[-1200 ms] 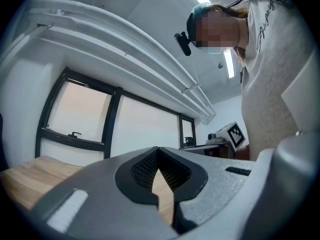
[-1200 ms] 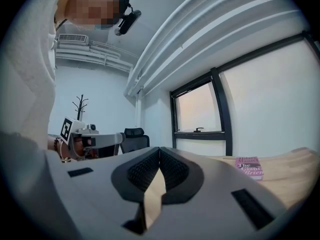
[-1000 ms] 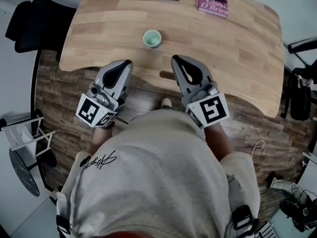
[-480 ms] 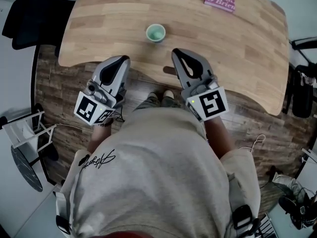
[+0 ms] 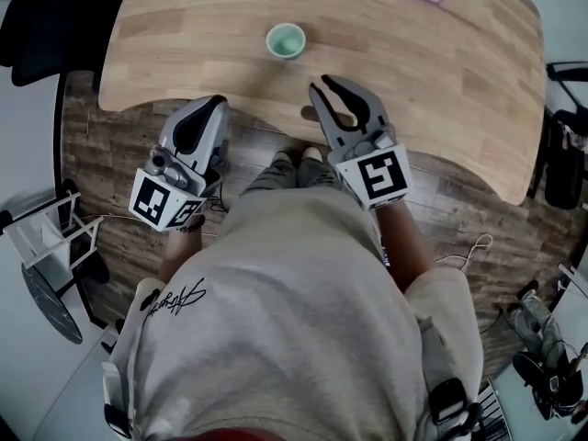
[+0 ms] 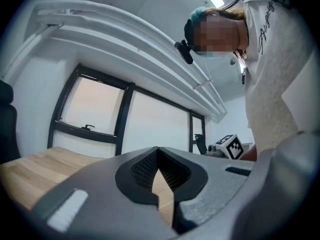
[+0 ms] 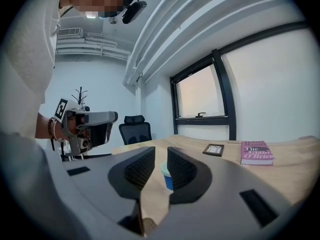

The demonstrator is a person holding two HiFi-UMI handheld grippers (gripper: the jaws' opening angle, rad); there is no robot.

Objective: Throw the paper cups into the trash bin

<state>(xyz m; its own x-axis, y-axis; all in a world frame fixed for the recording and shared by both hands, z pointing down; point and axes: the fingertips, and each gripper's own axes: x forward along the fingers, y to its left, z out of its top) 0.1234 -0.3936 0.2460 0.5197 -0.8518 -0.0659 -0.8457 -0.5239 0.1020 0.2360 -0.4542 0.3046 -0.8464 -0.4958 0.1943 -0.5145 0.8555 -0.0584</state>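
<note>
The right hand-held gripper is just cracked open. Its jaws have just been opening, and a narrow gap now shows between the ribbed pads with nothing in it. Its own view looks through that gap at the paper cup, which stands farther off and touches neither pad. The left hand-held gripper is closed and empty. Its jaw tips meet in its own view, and only bare wood shows beyond them. Both grippers hang at the near edge of the surface, the left just short of it and the right with its tips over the wood.

The paper cup stands upright on the surface ahead of the grippers, apart from both. It has a blue wall and a pale green inside.

Farther back lies a pink book. "The" and "O'Brien" can be read on its cover, but the word between is unclear. A small dark picture frame lies beside it.
</note>
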